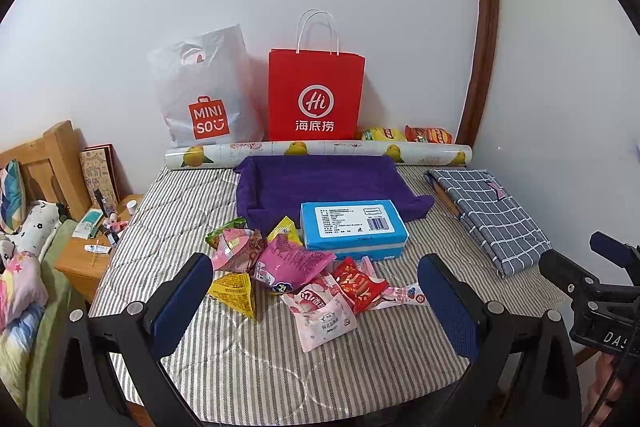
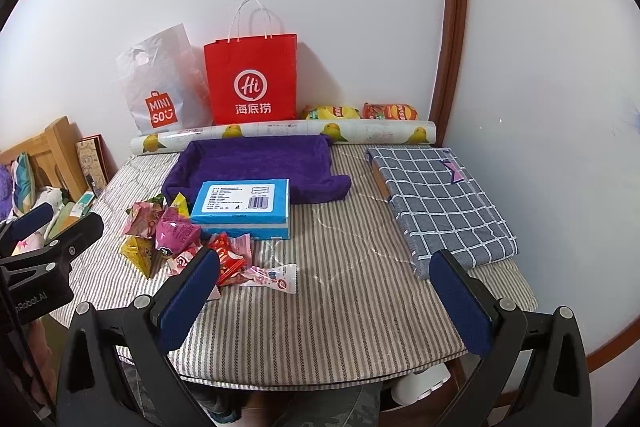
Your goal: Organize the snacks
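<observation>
Left hand-held gripper: jaws wide, empty, raised over the near edge of the striped worktop.
Snack pile: loose packets between and just beyond the left gripper's fingers; yellow triangular packet by its left finger, pink packet at centre, red packet towards its right finger.
Blue box: just behind the pile, touching it.
Purple tray: behind the box.
Red bag: upright at the wall, beyond the tray.
Right hand-held gripper: jaws wide, empty; the pile sits ahead and to its left, the checked cloth ahead and to its right.
</observation>
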